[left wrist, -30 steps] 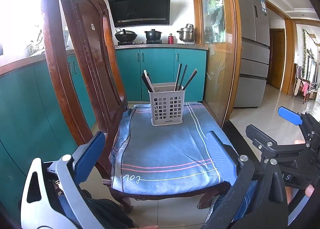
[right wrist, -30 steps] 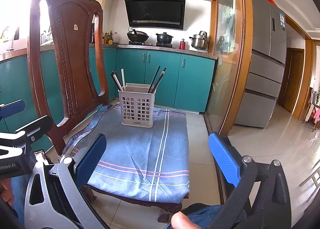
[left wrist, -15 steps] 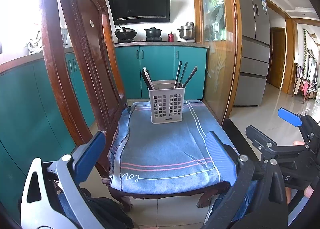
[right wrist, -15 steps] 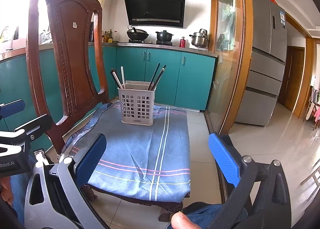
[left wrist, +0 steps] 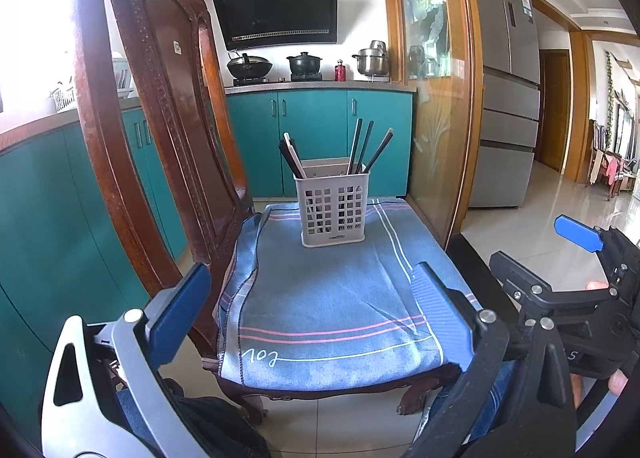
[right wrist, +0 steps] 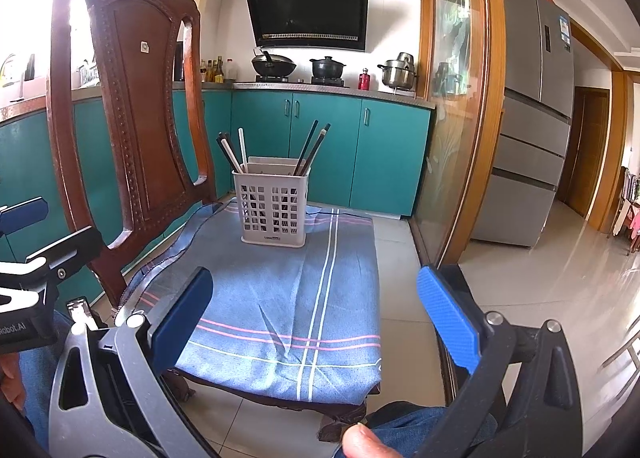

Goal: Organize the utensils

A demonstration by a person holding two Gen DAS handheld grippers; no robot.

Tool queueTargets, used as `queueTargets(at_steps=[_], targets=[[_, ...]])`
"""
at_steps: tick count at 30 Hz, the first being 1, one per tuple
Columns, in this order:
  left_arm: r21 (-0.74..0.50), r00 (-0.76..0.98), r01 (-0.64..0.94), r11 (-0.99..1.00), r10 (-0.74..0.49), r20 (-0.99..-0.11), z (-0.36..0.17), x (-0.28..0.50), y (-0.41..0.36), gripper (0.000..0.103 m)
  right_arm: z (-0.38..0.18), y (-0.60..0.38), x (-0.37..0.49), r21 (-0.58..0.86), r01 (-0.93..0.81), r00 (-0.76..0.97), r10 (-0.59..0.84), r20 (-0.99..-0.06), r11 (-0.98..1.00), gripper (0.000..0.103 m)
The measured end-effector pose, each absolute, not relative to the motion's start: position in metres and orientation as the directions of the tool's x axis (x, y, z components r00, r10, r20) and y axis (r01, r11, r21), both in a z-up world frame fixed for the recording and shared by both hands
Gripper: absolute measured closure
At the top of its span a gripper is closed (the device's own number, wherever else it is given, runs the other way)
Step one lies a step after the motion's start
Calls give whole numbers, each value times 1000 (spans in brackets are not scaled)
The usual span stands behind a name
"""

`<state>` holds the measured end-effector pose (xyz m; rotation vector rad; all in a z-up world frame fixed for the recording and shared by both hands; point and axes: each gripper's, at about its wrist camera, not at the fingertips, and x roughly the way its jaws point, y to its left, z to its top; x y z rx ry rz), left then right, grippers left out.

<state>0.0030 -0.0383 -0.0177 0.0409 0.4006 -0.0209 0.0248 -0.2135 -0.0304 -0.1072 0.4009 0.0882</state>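
right wrist view: bottles (right wrist: 216,70) on counter, unseen from left | left gripper (left wrist: 312,306) released, empty | right gripper (right wrist: 316,308) released, empty | utensil holder (left wrist: 332,210) with chopsticks (left wrist: 362,146) upright near blue cloth's (left wrist: 332,298) far edge on chair (left wrist: 160,130), well ahead of both

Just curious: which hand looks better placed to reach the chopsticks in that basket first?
Neither clearly. Both grippers, left and right, hang open and empty, short of the basket. It sits centred ahead of the left, slightly left of the right's centre. Marginally left.
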Motion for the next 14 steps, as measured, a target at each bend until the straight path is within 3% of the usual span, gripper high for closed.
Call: queueTargets(at_steps=[9, 14], targets=[[9, 899, 27, 1000, -20, -438, -28, 23, -38, 3, -43, -222, 39, -57, -111, 900, 76, -430, 992, 3], [4, 866, 64, 998, -53, -497, -45, 52, -40, 3, -68, -226, 82, 30, -144, 830, 137, -541, 989, 3]])
